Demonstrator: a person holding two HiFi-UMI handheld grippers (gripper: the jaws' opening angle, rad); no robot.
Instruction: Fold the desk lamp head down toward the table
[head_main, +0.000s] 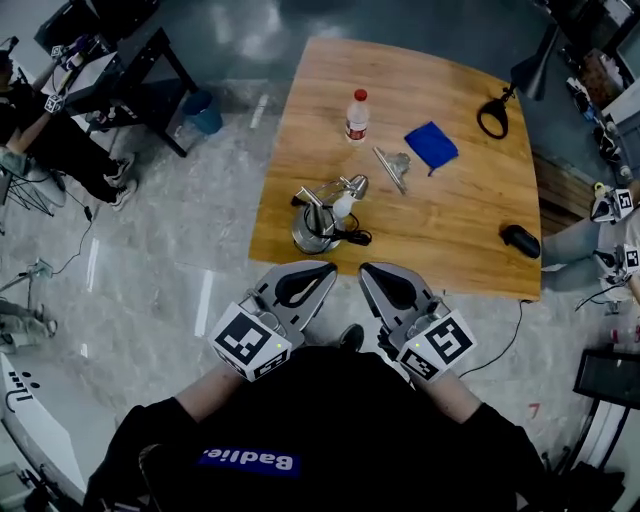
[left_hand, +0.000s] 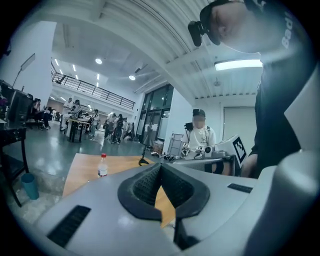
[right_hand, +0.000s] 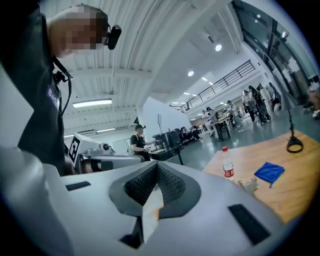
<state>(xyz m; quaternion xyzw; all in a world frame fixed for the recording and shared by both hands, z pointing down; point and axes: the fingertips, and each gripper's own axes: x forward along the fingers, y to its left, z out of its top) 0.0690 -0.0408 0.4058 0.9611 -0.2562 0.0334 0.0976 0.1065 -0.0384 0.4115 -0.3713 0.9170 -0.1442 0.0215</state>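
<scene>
Left gripper (head_main: 318, 272) and right gripper (head_main: 372, 272) sit close to the person's chest, both clenched on nothing, clear of the table (head_main: 440, 230). The lamp (head_main: 325, 215) stands by the near edge, head low over its base. It looks folded, so hands off.

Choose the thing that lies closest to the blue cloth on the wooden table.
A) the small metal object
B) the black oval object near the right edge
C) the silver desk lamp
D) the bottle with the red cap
A: in the head view the small metal object lies just left of the blue cloth, nearer than anything else on the table.
</scene>
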